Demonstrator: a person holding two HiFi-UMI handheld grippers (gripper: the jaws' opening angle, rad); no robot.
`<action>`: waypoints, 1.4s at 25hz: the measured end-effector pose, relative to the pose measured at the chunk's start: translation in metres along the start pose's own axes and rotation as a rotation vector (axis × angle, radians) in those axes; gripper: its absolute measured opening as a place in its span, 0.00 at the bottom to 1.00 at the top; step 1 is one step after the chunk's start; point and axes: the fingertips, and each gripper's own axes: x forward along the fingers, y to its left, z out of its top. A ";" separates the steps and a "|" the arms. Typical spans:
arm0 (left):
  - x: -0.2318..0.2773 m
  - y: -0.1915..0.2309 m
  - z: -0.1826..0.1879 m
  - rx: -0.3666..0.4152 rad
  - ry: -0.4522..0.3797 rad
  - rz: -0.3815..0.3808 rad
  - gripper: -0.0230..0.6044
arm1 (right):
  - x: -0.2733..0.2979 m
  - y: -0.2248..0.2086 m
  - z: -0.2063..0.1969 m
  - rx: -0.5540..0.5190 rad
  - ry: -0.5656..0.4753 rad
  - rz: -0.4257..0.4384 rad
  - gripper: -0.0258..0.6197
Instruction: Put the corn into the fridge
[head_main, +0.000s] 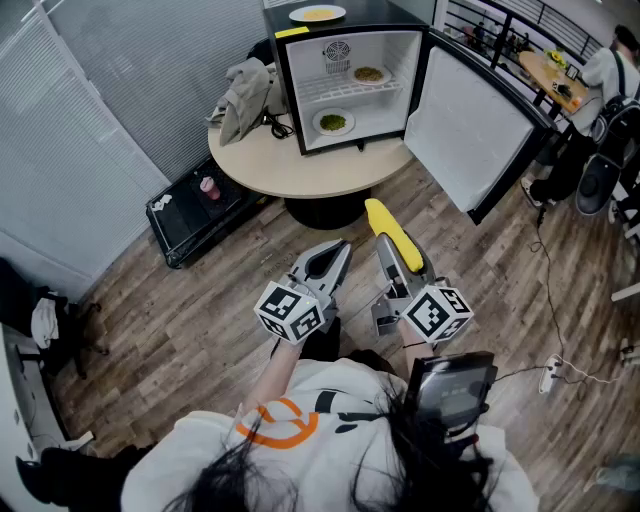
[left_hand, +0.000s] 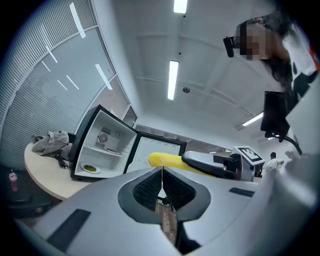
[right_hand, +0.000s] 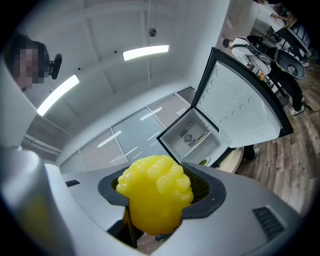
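- Progress: the corn (head_main: 393, 236) is picked up and the door (head_main: 470, 130) of the fridge (head_main: 290, 95) stands open. The corn is not yet inside.
- Corn location: it is clamped lengthwise in my right gripper (head_main: 398, 262), its tip jutting forward past the jaws, above the floor and short of the round table (head_main: 300, 172) that carries the fridge.
- Remaining, in my judgement: carry the corn forward to the open compartment, set it on a shelf or the bottom beside a plate (head_main: 333, 122), then release.
- Left gripper (head_main: 333, 258): jaws pressed together on nothing, just beside the right gripper.
- Pose: both grippers are level, near my body, and aimed at the fridge.
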 end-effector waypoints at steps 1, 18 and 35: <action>0.001 0.000 -0.001 -0.002 0.002 -0.002 0.06 | 0.000 -0.001 0.000 0.000 0.000 -0.002 0.43; 0.019 0.014 -0.008 -0.018 0.034 0.002 0.06 | 0.017 -0.015 -0.002 0.017 0.039 0.030 0.43; 0.087 0.096 -0.001 -0.033 0.074 -0.040 0.06 | 0.106 -0.072 0.014 0.013 0.043 -0.060 0.43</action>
